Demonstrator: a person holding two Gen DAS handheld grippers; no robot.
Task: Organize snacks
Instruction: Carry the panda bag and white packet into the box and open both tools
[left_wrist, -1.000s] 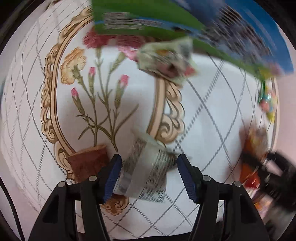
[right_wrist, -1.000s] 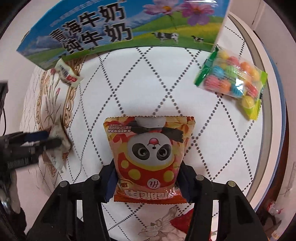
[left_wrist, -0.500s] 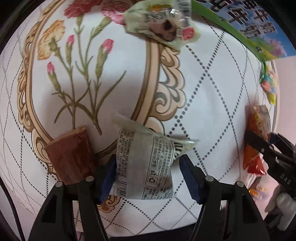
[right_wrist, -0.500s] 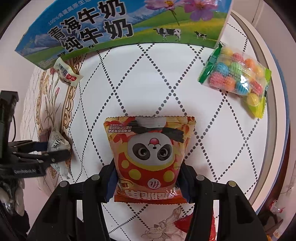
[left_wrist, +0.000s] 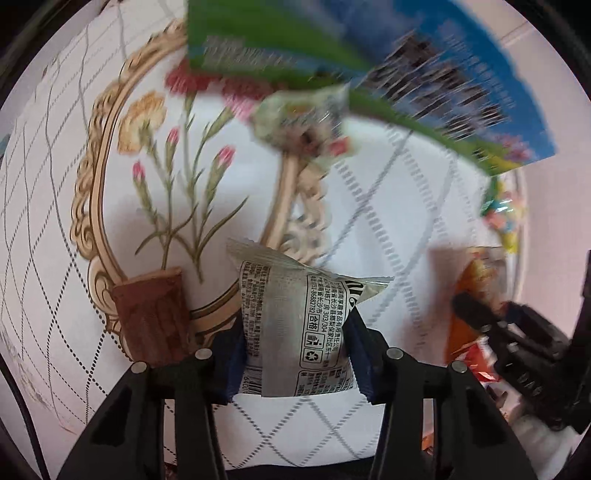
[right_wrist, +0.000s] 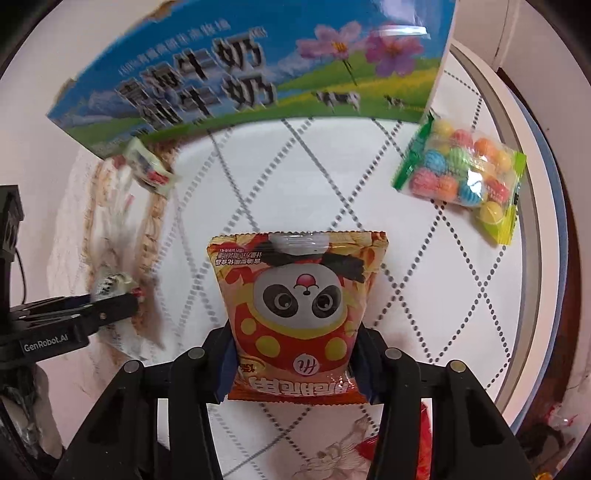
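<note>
While the left gripper clamps a silver-grey printed snack packet — long axis pointing forward along the fingers — the right gripper pinches an orange panda-print snack bag, also lengthwise forward. Bare white diamond-patterned tablecloth lies ahead, up to the blue-green milk carton box; a brown wrapped bar sits just left.
</note>
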